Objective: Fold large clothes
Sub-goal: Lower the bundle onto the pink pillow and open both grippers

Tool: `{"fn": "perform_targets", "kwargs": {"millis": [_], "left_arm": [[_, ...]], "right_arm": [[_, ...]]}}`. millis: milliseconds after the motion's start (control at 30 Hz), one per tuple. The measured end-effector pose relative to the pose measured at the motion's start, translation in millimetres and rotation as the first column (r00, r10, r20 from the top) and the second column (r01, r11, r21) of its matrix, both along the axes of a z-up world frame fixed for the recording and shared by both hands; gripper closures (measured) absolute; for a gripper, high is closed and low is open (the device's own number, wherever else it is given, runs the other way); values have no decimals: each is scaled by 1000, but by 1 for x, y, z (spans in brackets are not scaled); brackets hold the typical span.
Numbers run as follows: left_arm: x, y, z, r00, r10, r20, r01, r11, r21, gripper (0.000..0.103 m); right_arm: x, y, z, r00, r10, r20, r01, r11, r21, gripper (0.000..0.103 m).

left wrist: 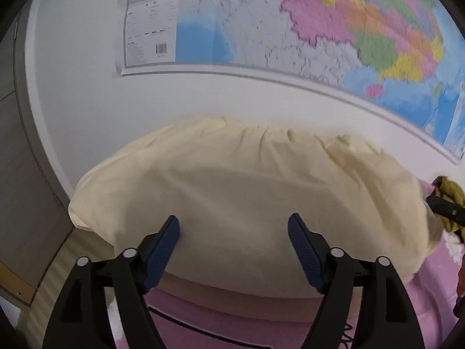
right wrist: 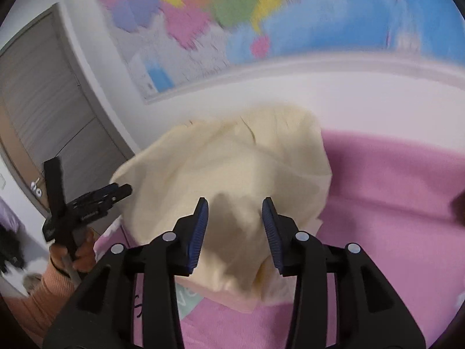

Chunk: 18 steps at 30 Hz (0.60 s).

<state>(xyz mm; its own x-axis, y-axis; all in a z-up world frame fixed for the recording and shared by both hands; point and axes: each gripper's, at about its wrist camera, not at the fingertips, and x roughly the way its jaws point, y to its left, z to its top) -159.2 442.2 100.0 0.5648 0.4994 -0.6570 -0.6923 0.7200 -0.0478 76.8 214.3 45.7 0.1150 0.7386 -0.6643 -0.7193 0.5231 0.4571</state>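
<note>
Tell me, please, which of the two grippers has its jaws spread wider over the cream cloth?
The left gripper: its jaws stand far apart with nothing between them, above the cream cloth. The right gripper shows a clearly narrower gap.

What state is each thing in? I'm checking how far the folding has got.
cream garment: folded over, lying on the pink cover, not gripped.
left gripper: open, empty.
right gripper: open, empty.
door: closed.
wall map: hanging, lower corner taped.
</note>
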Motion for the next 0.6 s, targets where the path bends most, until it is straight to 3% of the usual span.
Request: {"fn": "perform_targets", "kwargs": {"millis": [67,200,333,600], "left_arm": [[5,-1,-4,1000,1,-17,-1,1000,24,24],[0,-1,-5,999,11,-36,-10,999,32,24],[-5,-5,1,999,29,-34,-28,999,44,24],[-7,-33,10,1000,-17,-10,18,997,71,23]], "right_arm": [[-1,11,-20,999,26,-29,-28,998,-55,71],[-9,12,-38,997,43,-64,-48,996,-77,71],[-9,6,-26,999,34,-42,-37,997,-74,71],[-37,4,-4,992,80,97,-75,996,-54,64]]}}
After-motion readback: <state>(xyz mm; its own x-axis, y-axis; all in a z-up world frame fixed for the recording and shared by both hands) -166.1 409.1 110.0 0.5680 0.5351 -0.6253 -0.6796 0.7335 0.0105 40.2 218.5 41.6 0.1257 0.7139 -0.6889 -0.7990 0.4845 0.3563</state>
